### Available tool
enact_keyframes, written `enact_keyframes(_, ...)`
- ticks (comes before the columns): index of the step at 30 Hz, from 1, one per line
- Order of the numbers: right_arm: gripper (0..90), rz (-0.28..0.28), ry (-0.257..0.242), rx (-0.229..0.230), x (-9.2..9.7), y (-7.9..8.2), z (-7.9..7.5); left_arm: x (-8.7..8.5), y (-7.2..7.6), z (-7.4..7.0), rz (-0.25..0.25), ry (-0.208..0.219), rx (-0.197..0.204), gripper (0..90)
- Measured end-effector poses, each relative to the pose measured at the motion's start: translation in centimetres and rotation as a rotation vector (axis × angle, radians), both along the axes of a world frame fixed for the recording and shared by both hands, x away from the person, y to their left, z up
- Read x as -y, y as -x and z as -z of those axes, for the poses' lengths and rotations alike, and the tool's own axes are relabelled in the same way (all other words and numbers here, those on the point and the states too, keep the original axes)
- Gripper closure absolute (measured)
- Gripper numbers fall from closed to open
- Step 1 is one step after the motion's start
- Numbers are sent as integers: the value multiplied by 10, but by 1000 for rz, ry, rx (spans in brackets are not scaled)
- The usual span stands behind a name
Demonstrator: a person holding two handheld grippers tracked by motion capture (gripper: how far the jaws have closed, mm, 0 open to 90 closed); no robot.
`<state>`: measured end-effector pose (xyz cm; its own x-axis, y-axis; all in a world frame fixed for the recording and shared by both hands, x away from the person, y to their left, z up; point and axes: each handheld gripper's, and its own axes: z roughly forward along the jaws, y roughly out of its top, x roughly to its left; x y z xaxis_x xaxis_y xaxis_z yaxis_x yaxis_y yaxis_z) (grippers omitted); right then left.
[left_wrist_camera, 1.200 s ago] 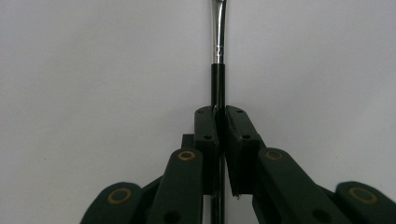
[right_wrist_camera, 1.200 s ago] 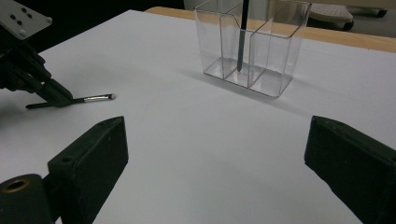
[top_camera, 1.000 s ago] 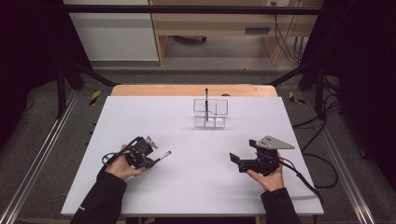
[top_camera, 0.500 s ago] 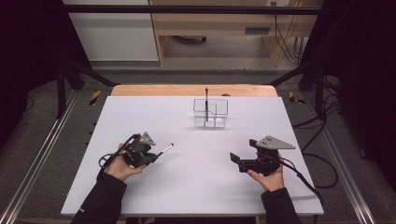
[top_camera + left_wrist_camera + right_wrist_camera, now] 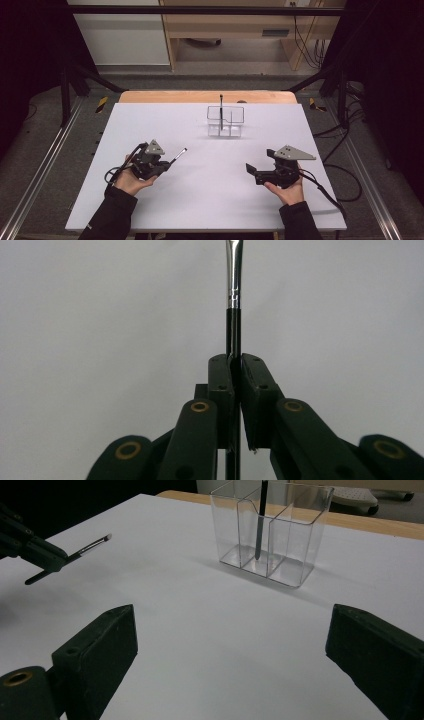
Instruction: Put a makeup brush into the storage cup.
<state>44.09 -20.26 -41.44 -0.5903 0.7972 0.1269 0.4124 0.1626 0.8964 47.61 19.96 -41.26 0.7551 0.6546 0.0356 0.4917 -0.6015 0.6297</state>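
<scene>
My left gripper (image 5: 166,165) is shut on a thin black brush with a silver ferrule (image 5: 178,155), held off the white table at the left. In the left gripper view the brush (image 5: 233,300) runs straight up from between the closed pads (image 5: 222,390). A clear plastic organiser with several compartments (image 5: 226,121) stands at the back middle, with another dark brush (image 5: 221,110) upright in it. My right gripper (image 5: 250,170) rests at the right, jaws wide apart with nothing between them. From the right gripper view the organiser (image 5: 272,530) is ahead, and the left gripper with its brush (image 5: 90,546) is at the far left.
The white table top (image 5: 210,200) ends in a wooden strip (image 5: 200,96) at the back. Metal rails (image 5: 40,170) run along both sides. A cable (image 5: 330,195) trails from the right gripper toward the table's right edge.
The left gripper has lifted a little with the brush, whose tip now points up and to the right, clear of the table. The right gripper has stayed still.
</scene>
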Motion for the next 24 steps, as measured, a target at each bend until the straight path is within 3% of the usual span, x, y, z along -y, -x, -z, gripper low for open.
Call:
enact_keyframes(12, 74, -8, -18, 4, -5, 1, -2, 6, 10, -7, -26, 44, 47, 834)
enact_keyframes(18, 78, -21, -25, 10, -9, 1, -6, 9, 17, -12, -47, 86, 94, 834)
enact_keyframes(24, 80, -23, -57, 18, -14, 0, -12, 15, 22, -13, -50, 109, 119, 834)
